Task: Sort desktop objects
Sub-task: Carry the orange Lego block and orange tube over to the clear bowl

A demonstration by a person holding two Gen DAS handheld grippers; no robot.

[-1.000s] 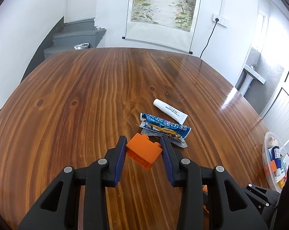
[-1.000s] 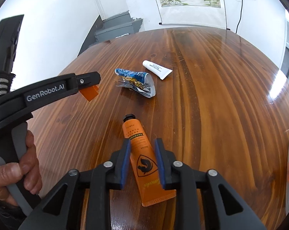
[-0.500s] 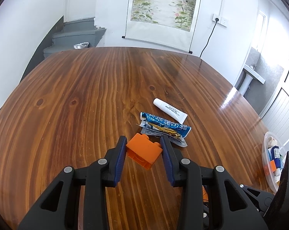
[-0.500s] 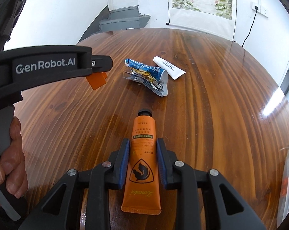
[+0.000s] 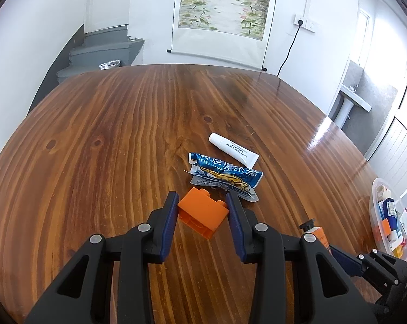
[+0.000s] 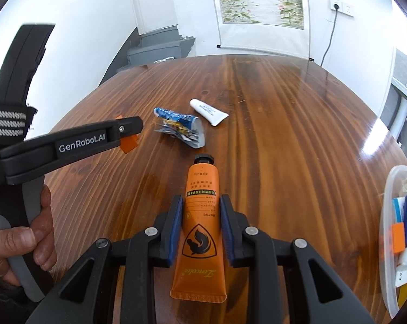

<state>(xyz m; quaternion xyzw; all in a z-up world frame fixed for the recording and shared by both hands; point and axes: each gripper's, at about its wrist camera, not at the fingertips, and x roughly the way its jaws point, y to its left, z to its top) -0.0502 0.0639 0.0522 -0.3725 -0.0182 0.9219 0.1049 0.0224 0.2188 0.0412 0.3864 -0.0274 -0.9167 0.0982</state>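
My left gripper [image 5: 202, 205] is shut on an orange toy brick [image 5: 202, 213] and holds it above the wooden table [image 5: 109, 135]. My right gripper [image 6: 200, 210] is shut on an orange hand-cream tube [image 6: 200, 221] with a black cap, lifted off the table. A blue snack wrapper [image 5: 225, 175] and a white tube [image 5: 233, 149] lie on the table just beyond the brick. In the right wrist view the left gripper [image 6: 130, 129] shows at the left with the brick [image 6: 129, 143], and the wrapper [image 6: 180, 127] and white tube [image 6: 209, 110] lie ahead.
A clear plastic bin [image 6: 389, 243] with several sorted items stands at the table's right edge; it also shows in the left wrist view [image 5: 376, 216]. A hand [image 6: 17, 243] holds the left gripper's handle. Walls, a scroll painting and stairs lie beyond the table.
The right gripper has lifted the orange tube and swung right, bringing the bin into its view. The left gripper with the brick has barely moved.
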